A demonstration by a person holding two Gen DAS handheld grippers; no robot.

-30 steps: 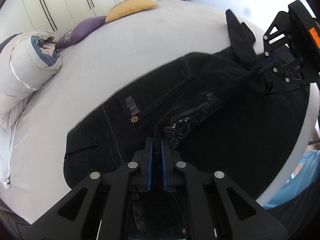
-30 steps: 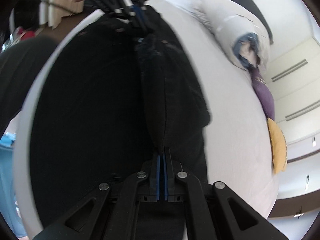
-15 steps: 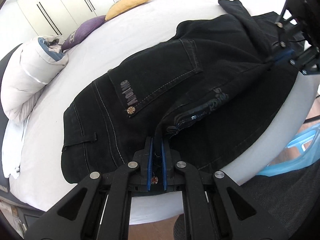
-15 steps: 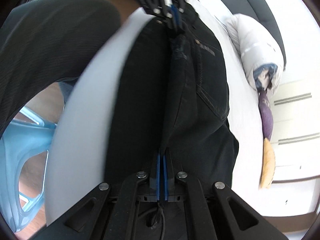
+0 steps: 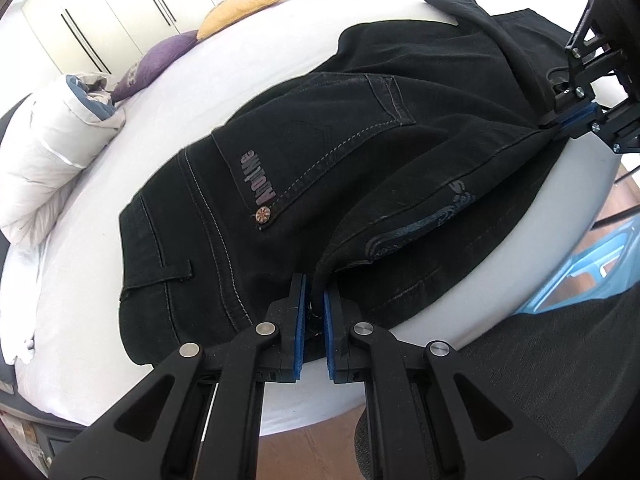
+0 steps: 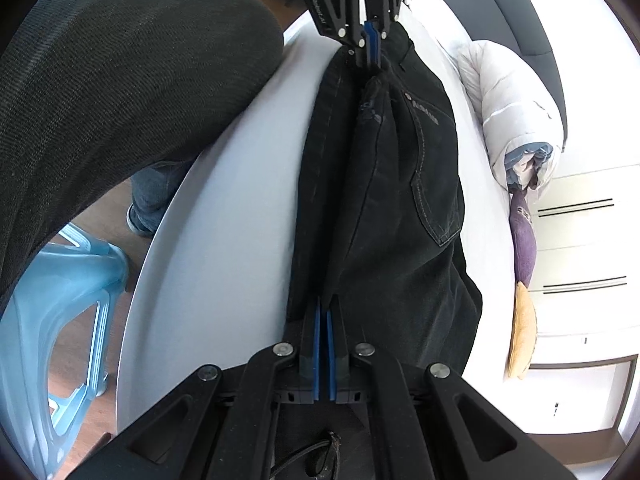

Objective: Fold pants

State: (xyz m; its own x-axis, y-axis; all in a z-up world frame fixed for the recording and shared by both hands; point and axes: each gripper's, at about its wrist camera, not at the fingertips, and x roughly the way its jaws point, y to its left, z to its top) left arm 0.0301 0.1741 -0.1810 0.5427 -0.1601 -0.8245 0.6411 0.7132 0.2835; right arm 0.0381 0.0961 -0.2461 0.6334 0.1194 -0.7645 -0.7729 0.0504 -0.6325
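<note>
Black jeans (image 5: 320, 152) lie on a white bed (image 5: 100, 260), back pocket with a logo facing up. One edge of the fabric is lifted into a taut ridge between my two grippers. My left gripper (image 5: 314, 300) is shut on the jeans at the near edge of the bed. My right gripper (image 6: 323, 316) is shut on the jeans farther along the same ridge; it shows in the left wrist view (image 5: 576, 118) at the upper right. The jeans also fill the right wrist view (image 6: 384, 200), with the left gripper (image 6: 370, 52) at the top.
A rolled white duvet (image 5: 44, 152), a purple cushion (image 5: 156, 64) and a yellow cushion (image 5: 240, 4) lie at the far side of the bed. A blue plastic stool (image 6: 52, 320) and a person's dark-clothed leg (image 6: 100, 80) are beside the near bed edge. White wardrobes stand behind.
Both grippers have pulled the held fold of the jeans toward the near edge of the bed. The jeans have slid with them, and the bed edge and floor now show.
</note>
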